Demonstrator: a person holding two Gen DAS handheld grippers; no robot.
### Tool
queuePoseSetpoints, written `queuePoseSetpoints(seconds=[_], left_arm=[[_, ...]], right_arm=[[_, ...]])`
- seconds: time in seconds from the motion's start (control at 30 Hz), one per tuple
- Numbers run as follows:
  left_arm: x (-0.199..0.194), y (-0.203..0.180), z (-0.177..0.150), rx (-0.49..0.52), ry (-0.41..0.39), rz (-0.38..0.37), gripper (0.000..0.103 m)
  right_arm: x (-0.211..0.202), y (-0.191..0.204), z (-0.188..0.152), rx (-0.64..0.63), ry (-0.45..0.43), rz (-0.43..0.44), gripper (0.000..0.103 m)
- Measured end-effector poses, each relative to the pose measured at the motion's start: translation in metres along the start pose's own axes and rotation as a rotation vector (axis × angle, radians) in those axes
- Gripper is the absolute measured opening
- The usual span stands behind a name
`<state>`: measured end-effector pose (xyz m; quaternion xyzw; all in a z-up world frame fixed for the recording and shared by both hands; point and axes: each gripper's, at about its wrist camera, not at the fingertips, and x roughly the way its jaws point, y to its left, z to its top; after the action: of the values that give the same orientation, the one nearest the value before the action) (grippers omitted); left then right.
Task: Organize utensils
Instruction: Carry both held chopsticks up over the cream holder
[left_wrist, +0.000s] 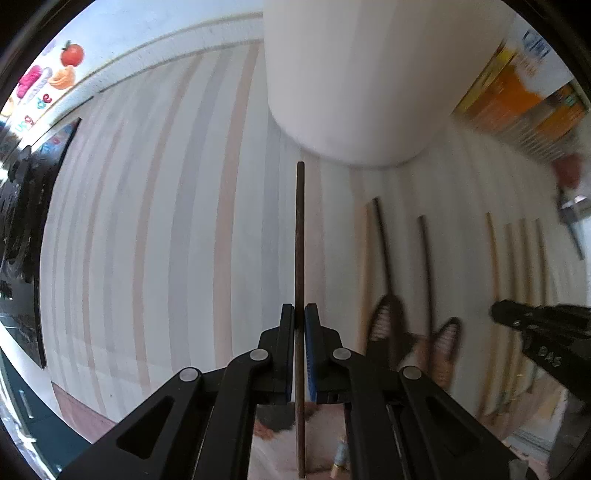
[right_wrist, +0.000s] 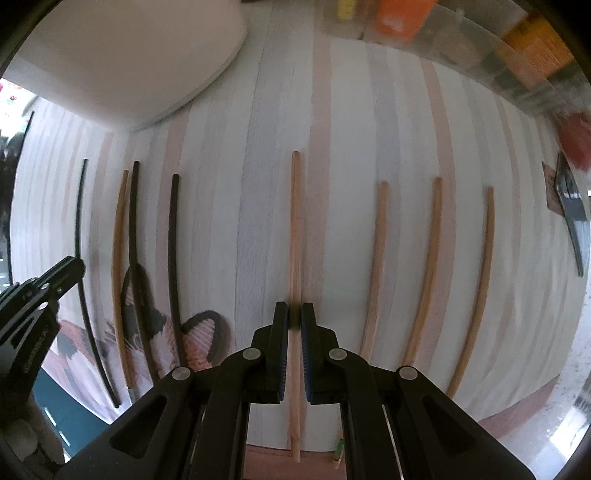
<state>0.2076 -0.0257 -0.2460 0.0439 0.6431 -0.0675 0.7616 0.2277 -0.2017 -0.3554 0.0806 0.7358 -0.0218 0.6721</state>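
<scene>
A: Left gripper (left_wrist: 300, 314): a dark chopstick (left_wrist: 300, 236) is clamped in the jaws, long axis straight ahead toward the white container (left_wrist: 354, 92).

B: Right gripper (right_wrist: 294, 314): a light chopstick (right_wrist: 295, 229) is pinched likewise, lined up with three more (right_wrist: 432, 266) laid on the table (right_wrist: 229, 221).

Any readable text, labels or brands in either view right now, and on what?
Nothing reads in full.
"de": coloured letters on the fruit-print sheet; other letters cut off.
Orange box: print blurred.
Orange packets: print too small.
Left tool side: small embossed marking, unreadable.
</scene>
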Motion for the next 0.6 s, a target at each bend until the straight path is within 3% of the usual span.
queuePoseSetpoints(seconds=[0.3,0.6], left_arm=[[-0.074,-0.012,-0.011,-0.013,-0.147,-0.065,0.003],[-0.159,-0.012,-0.003,-0.034,-0.393,-0.068,0.002]], right_arm=[[-0.052,0.0,-0.029,-0.031,-0.161,0.08,0.007],[-0.131,-0.001,-0.026,-0.043,-0.351,0.147,0.007]])
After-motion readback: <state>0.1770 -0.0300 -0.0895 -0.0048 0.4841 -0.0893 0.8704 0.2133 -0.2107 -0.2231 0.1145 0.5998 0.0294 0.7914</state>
